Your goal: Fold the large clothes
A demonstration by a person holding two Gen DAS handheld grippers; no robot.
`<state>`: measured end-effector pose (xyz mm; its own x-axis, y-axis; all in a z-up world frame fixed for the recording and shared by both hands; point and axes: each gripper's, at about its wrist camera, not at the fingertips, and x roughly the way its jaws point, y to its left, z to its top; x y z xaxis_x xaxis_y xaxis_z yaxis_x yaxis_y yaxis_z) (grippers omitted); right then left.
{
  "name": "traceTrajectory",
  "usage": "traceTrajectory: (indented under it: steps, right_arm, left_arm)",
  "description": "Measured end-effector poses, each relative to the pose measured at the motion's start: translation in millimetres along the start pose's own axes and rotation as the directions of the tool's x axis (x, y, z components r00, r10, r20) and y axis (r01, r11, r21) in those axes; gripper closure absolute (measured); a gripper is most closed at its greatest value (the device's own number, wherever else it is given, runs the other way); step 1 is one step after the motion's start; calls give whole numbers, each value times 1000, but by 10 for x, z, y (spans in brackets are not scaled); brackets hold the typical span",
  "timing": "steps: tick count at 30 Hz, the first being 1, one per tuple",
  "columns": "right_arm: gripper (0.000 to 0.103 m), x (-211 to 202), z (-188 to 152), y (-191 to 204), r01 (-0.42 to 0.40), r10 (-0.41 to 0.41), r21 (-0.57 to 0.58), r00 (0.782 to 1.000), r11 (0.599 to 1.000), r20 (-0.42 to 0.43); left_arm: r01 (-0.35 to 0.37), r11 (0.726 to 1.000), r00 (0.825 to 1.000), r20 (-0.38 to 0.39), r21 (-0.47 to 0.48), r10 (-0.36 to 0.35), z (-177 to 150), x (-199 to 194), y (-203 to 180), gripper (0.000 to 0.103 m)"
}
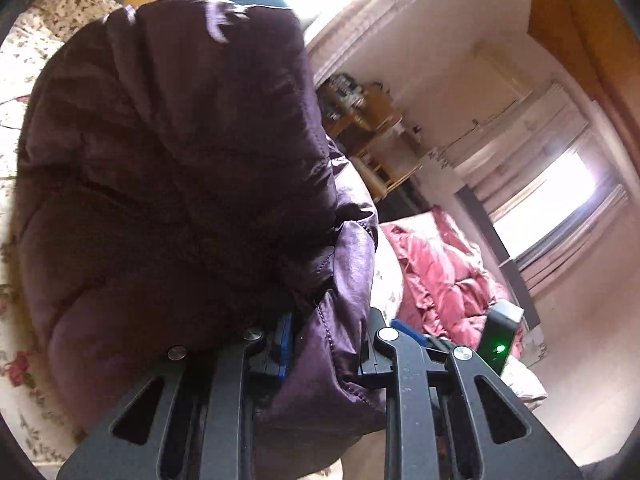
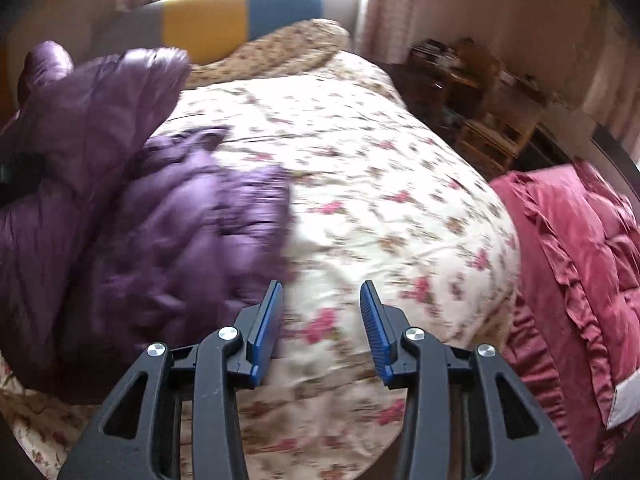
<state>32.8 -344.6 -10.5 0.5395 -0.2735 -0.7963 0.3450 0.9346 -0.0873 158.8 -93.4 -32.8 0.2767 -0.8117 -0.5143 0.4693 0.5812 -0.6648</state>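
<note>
A dark purple padded jacket (image 1: 168, 168) fills most of the left wrist view. My left gripper (image 1: 326, 340) is shut on a fold of its edge and holds it up off the bed. In the right wrist view the same purple jacket (image 2: 132, 208) lies bunched on the left of the floral bed cover (image 2: 380, 184). My right gripper (image 2: 320, 320) is open and empty above the cover, just right of the jacket's edge, touching nothing.
A pink ruffled quilted garment (image 2: 572, 264) lies at the bed's right side, also in the left wrist view (image 1: 440, 272). A yellow and blue headboard (image 2: 240, 16) stands at the far end. Wooden shelves (image 2: 480, 112) stand by the wall beyond the bed.
</note>
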Motion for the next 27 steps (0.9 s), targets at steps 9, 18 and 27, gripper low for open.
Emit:
traceTrajectory:
  steps: [9, 18, 27]
  right_arm:
    - [62, 402, 87, -457, 88, -83, 58, 993, 994, -83]
    - [56, 423, 71, -388, 73, -68, 52, 994, 996, -85]
    - [56, 252, 53, -221, 60, -58, 36, 996, 998, -67]
  left_arm:
    - [-172, 982, 979, -101, 83, 180, 81, 630, -154, 79]
    - [-116, 984, 988, -89, 132, 129, 102, 348, -420, 34]
    - [-16, 995, 1000, -6, 96, 17, 195, -278, -419, 28]
